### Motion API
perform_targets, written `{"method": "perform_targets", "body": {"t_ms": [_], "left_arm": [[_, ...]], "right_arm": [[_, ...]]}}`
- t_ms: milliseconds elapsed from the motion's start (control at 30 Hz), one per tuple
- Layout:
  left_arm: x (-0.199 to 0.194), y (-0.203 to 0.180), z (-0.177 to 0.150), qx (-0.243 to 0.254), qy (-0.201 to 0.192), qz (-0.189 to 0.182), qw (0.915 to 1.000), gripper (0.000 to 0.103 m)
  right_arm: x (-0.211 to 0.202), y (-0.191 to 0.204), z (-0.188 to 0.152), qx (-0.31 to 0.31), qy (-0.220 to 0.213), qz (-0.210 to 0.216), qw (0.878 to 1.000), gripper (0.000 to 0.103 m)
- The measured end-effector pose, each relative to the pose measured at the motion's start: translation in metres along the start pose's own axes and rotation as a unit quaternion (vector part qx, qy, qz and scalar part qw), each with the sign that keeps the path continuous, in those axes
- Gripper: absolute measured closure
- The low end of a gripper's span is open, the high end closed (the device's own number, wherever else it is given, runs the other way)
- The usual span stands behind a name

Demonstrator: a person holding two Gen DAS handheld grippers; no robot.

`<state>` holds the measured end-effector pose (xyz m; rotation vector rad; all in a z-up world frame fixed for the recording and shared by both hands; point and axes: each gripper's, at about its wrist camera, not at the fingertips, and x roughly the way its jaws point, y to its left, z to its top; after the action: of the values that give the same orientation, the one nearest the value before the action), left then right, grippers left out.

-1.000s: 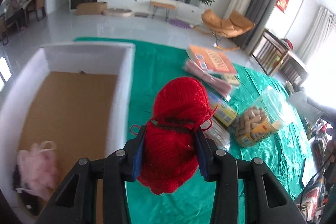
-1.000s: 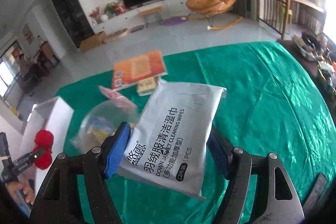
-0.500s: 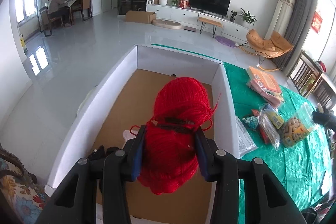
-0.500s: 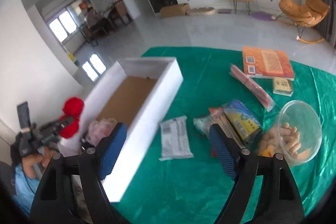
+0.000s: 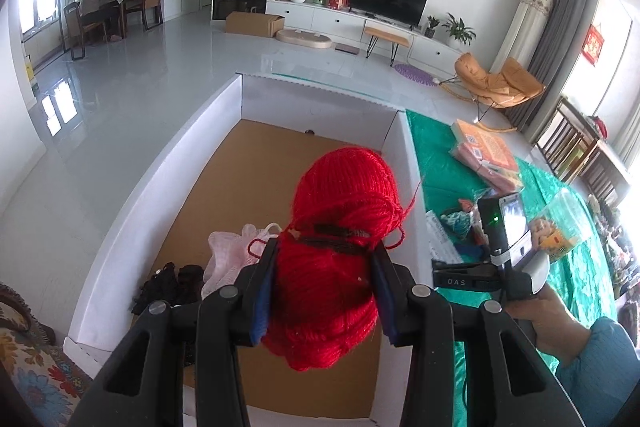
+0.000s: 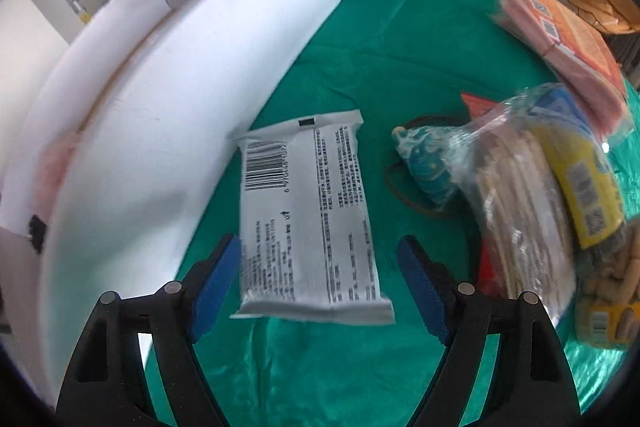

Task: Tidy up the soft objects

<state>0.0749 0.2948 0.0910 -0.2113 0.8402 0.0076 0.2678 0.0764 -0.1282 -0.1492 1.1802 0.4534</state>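
Note:
My left gripper (image 5: 324, 257) is shut on a red ball of yarn (image 5: 344, 195) and holds it above the white cardboard box (image 5: 160, 187). A pink mesh sponge (image 5: 228, 255) and a black soft thing (image 5: 172, 283) lie in the box's near end. My right gripper (image 6: 320, 267) hangs low over a white wipes pack (image 6: 308, 211) that lies barcode side up on the green cloth (image 6: 392, 39), against the box's outer wall (image 6: 180, 107). Its jaws are opening; the pack shows between them, and the pads stand clear of it.
Right of the pack lie a teal knitted item (image 6: 428, 163), a clear bag of sticks and packets (image 6: 520, 195), a tub of biscuits (image 6: 612, 287) and an orange book on pink packs (image 6: 572, 31). A hand (image 5: 536, 311) holds the right gripper beside the box.
My left gripper carried the yarn from over the cloth to over the box. My right gripper let go of the wipes pack, swung left and dropped low over it.

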Motion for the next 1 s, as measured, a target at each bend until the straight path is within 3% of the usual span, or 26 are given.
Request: {"method": "perform_targets", "body": {"t_ms": [67,100,167,233,333,433,467,533,567,633,700,800,900,1000], "left_arm": [[0.004,0.001,-0.001,0.003,0.005,0.008,0.9999,0.061],[0.007,0.003,-0.002,0.001,0.007,0.009,0.9999,0.061],[0.008,0.01,-0.004,-0.005,0.008,0.007,0.9999,0.061],[0.011,0.014,-0.004,-0.007,0.007,0.01,0.9999,0.061],[0.013,0.02,-0.001,-0.008,0.004,0.017,0.9998,0.061],[0.013,0.022,0.003,-0.008,-0.006,0.038,0.9992,0.058],[0.013,0.022,0.005,-0.012,-0.013,0.055,0.9983,0.051],[0.013,0.022,0.008,-0.015,-0.022,0.074,0.9969,0.026],[0.011,0.022,0.01,-0.015,-0.027,0.083,0.9961,0.005],[0.002,0.02,0.009,-0.011,-0.049,0.098,0.9939,0.0],[-0.006,0.014,0.007,0.001,-0.065,0.098,0.993,0.0],[-0.006,-0.006,-0.001,0.015,-0.064,0.058,0.9961,0.0],[0.001,-0.053,-0.019,0.05,-0.04,-0.015,0.9978,0.0],[0.014,-0.122,-0.051,0.104,0.0,-0.098,0.9897,0.0]], "right_arm": [[0.0,0.004,-0.001,-0.023,-0.018,-0.017,0.999,0.024],[-0.004,0.001,-0.002,-0.012,-0.017,-0.011,1.0,0.039],[-0.017,-0.011,-0.005,0.028,-0.011,-0.001,1.0,0.042],[-0.04,-0.022,-0.011,0.05,-0.033,0.027,0.998,0.042],[-0.092,-0.028,-0.016,0.069,-0.084,0.059,0.992,0.042],[-0.15,-0.005,-0.004,0.058,-0.137,0.11,0.983,0.041],[-0.164,0.011,0.004,0.045,-0.149,0.131,0.979,0.04],[-0.173,0.048,0.021,0.019,-0.143,0.162,0.976,0.035],[-0.173,0.063,0.027,0.017,-0.134,0.178,0.975,0.023],[-0.174,0.079,0.029,0.015,-0.137,0.189,0.972,0.02],[-0.181,0.079,0.017,0.005,-0.162,0.165,0.973,0.02],[-0.181,0.061,-0.023,0.003,-0.196,0.104,0.975,0.02],[-0.179,0.024,-0.086,0.04,-0.229,0.032,0.972,0.02],[-0.169,-0.024,-0.164,0.1,-0.242,-0.07,0.963,0.02]]}}
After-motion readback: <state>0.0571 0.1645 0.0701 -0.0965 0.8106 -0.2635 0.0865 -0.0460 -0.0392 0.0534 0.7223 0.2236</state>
